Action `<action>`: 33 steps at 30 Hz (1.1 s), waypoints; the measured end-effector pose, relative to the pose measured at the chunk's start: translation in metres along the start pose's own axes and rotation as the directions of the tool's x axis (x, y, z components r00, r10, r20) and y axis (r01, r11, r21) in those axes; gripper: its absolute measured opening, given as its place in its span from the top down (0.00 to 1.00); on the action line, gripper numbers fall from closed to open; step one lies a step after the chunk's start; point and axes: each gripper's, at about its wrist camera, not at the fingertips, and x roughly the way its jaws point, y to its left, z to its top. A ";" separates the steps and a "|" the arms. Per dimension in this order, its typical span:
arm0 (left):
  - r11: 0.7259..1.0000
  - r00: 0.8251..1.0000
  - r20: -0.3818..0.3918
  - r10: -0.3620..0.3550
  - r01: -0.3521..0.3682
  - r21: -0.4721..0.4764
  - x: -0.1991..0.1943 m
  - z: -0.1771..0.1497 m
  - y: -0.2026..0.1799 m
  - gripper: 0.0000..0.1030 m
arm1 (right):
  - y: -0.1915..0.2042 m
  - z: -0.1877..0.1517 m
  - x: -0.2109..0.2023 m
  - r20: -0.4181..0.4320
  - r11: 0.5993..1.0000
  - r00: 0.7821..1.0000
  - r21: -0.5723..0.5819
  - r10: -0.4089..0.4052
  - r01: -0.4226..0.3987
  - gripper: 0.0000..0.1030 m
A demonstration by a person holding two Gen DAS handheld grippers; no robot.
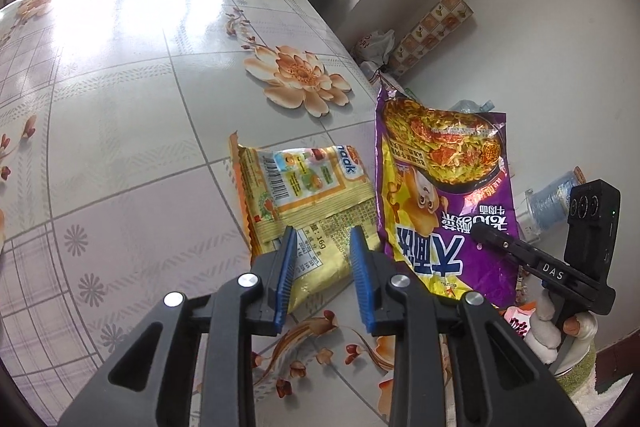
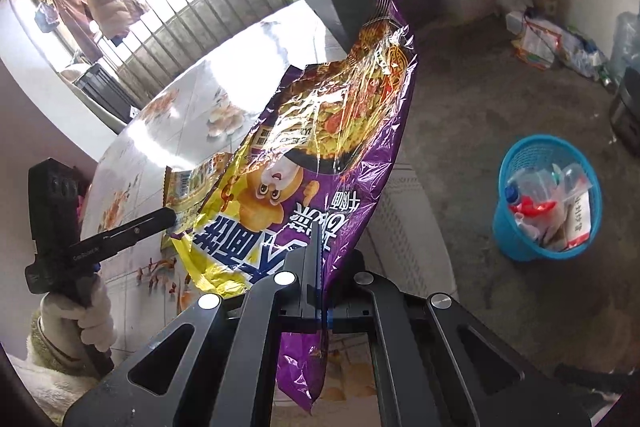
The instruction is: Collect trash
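Right hand-held gripper [image 2: 318,267] is clamped tight on the purple noodle bag [image 2: 320,131], pinching it near one lower edge; most of the bag hangs free, lifted off the counter [image 1: 120,107] and tilted toward the floor side. Left hand-held gripper [image 1: 324,247] stands narrow but parted, pads either side of the yellow wrapper [image 1: 304,203], which lies flat on the counter w/ nothing pressing on it yet.

Risks, as I judge them:
- Purple bag is slick film held by an edge only; a quick swing toward the blue bin [image 2: 546,203] could let it slide out & drop on the floor short of the bin.
- Yellow wrapper is flat & thin; pads may close on air or just push it along the counter.
- The two wrappers sit just beside each other, so the purple one could drag the yellow one off its spot.
- Bin looks near full; a loose drop may spill over.
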 end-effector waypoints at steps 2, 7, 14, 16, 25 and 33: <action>1.000 1.000 0.024 -0.010 0.010 -0.004 -0.008 0.001 0.000 0.75 | 0.002 0.001 -0.001 0.007 1.000 1.000 0.001 0.005 -0.005 1.00; 1.000 0.995 0.101 -0.005 0.008 -0.028 -0.030 0.005 0.010 0.74 | 0.009 0.002 0.004 0.003 0.999 1.000 -0.048 -0.024 0.025 1.00; 0.995 0.996 0.070 0.050 -0.044 -0.090 -0.025 0.018 0.018 0.67 | 0.021 0.001 0.016 -0.021 0.990 0.998 -0.126 -0.064 0.061 1.00; 0.992 0.996 0.050 0.068 -0.062 -0.113 -0.020 0.022 0.022 0.67 | 0.019 0.003 0.017 -0.027 0.990 0.998 -0.129 -0.063 0.059 1.00; 0.975 0.975 0.028 0.222 -0.221 -0.036 -0.007 0.035 0.006 0.67 | 0.022 0.002 0.019 -0.034 0.990 0.997 -0.125 -0.063 0.059 1.00; 0.947 0.948 0.040 0.316 -0.318 0.048 -0.003 0.031 0.001 0.68 | 0.024 0.002 0.019 -0.030 0.991 0.998 -0.121 -0.058 0.054 1.00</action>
